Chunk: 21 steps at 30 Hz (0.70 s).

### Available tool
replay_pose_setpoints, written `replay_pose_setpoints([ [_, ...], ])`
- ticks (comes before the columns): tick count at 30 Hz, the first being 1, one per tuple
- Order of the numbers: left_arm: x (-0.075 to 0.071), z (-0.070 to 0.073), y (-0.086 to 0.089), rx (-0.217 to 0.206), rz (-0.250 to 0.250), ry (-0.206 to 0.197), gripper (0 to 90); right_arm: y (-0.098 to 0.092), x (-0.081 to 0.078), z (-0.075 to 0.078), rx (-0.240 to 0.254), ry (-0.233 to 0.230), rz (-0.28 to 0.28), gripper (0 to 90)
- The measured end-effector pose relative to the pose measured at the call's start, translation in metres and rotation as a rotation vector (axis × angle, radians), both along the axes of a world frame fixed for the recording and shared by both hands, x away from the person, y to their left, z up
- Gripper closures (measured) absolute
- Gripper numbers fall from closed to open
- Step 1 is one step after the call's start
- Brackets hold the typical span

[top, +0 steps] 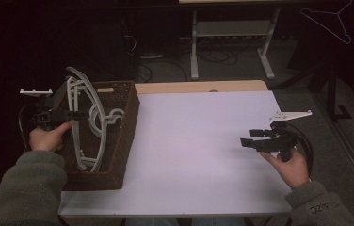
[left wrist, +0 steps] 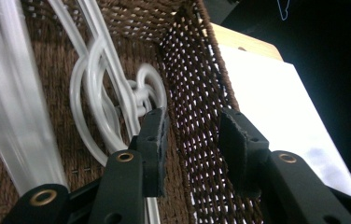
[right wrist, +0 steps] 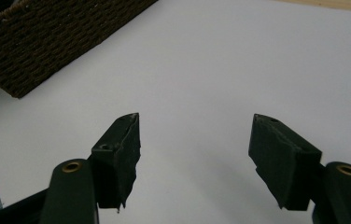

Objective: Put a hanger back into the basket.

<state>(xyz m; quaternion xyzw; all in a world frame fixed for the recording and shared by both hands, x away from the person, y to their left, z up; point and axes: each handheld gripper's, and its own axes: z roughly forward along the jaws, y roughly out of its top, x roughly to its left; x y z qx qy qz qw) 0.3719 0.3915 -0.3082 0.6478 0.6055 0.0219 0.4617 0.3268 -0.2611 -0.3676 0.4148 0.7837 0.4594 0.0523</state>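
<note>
Left gripper [top: 78, 114] over the hangers in the wicker basket [top: 125, 136]

Its jaws stand part open, holding nothing; the white plastic hangers [top: 88, 120] lie just ahead, long axis along the basket. The right gripper [top: 250, 138], open and empty, hovers over the bench [top: 198, 150] well apart.

Dim lab or workshop, white worktable [top: 203, 141], cables [top: 161, 66] across floor

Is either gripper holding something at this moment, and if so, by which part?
Nothing is held. The left gripper stands open over the basket, its jaws astride the wall, beside the white hangers. The right gripper is open above the bare table.
</note>
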Motion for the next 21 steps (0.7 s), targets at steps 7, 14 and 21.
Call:
replay_pose_setpoints([
  [7,-0.012,-0.002,-0.015,0.041,-0.043,-0.084,54.7,-0.002,-0.004,0.003,-0.028,-0.021,-0.016,30.5],
  [14,-0.022,-0.005,-0.028,0.081,-0.086,-0.133,50.2,-0.009,-0.007,0.001,-0.030,-0.032,-0.050,28.6],
  [21,-0.035,-0.004,-0.046,0.076,-0.122,-0.197,46.0,-0.012,-0.011,0.002,-0.036,-0.042,-0.063,27.6],
])
